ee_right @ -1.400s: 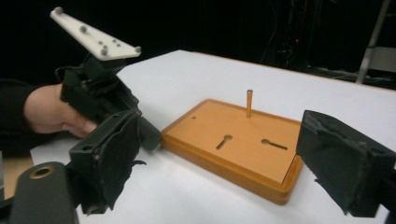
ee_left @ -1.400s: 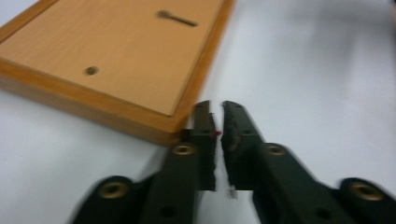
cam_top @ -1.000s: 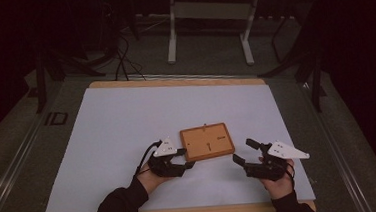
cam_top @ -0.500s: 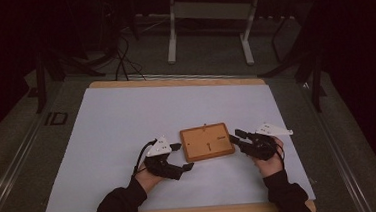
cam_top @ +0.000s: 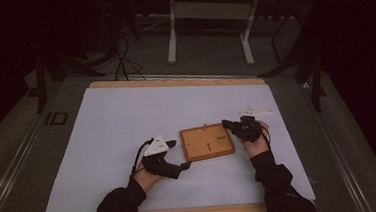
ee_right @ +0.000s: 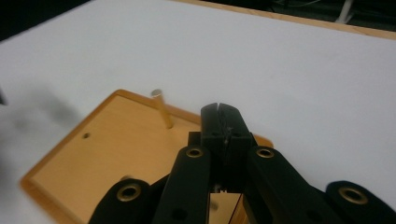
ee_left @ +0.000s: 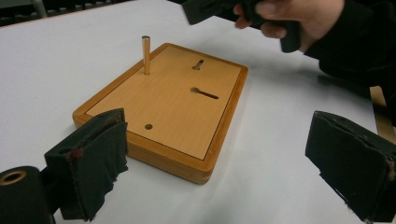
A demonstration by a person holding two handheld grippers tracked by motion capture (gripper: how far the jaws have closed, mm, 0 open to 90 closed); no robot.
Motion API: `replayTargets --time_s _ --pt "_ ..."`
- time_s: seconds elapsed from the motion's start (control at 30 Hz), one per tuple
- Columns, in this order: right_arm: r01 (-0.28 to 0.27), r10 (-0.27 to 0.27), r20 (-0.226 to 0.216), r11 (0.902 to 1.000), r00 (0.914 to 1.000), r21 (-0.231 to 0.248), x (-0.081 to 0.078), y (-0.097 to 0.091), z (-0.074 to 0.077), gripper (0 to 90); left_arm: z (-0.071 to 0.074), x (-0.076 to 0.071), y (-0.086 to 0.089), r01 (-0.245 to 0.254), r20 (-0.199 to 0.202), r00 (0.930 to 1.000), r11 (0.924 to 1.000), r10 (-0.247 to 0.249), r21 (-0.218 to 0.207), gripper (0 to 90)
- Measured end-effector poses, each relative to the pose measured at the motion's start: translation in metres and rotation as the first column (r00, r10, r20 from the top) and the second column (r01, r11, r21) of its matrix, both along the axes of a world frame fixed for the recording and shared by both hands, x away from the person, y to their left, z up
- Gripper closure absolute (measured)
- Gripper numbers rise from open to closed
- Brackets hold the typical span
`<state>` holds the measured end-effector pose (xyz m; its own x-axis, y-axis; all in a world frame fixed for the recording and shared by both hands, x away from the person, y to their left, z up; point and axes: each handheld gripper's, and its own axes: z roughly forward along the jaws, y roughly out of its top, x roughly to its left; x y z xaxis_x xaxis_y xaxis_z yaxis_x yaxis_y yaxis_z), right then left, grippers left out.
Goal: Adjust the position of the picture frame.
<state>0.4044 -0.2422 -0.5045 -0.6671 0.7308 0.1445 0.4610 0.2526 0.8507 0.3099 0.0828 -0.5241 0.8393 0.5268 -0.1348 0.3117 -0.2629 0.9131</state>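
Note:
A flat wooden board (cam_top: pixel 206 142) lies on the white sheet, with one thin peg (ee_left: pixel 146 56) upright near its far edge, two slots and a small hole. My left gripper (cam_top: pixel 178 154) sits at the board's near left corner. Its jaws have just been opening and stand wide in the left gripper view (ee_left: pixel 222 163), with nothing between the pads (ee_left: pixel 93 158). My right gripper (cam_top: pixel 226 125) hovers over the board's right edge. Its jaws have just been closing and meet empty (ee_right: pixel 219 109), pointing toward the peg (ee_right: pixel 163 112) across the board (ee_right: pixel 107 158).
The white sheet (cam_top: pixel 127 120) covers most of the wooden table (cam_top: pixel 174 81). Beyond the far edge, a metal stand (cam_top: pixel 208 29) and cables (cam_top: pixel 120 60) are on the dark floor. The person's dark sleeves reach in from the near edge.
The right gripper has moved left and away from the person, to the board's right edge, and its jaws have shut. The left gripper stayed in place and its jaws spread wider.

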Motion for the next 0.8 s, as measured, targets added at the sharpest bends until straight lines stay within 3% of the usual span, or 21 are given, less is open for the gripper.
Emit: replayTargets --time_s 0.2,0.43,0.8 --pt "0.001 -0.002 -0.037 0.9997 0.9993 -0.026 0.022 0.009 -0.007 90.0 -0.001 0.000 0.000 -0.009 0.004 0.9999 1.0000 0.009 -0.004 2.6" --pt "0.039 -0.043 -0.060 0.9966 0.9973 -0.073 0.040 0.015 -0.016 90.0 -0.002 0.000 0.000 -0.015 0.002 0.9999 0.9998 0.015 -0.013 2.6" --pt "0.059 -0.073 -0.113 0.9902 0.9909 -0.126 0.054 0.019 -0.027 90.0 -0.006 0.001 0.001 -0.050 0.067 0.9965 0.9987 0.050 -0.010 2.6"
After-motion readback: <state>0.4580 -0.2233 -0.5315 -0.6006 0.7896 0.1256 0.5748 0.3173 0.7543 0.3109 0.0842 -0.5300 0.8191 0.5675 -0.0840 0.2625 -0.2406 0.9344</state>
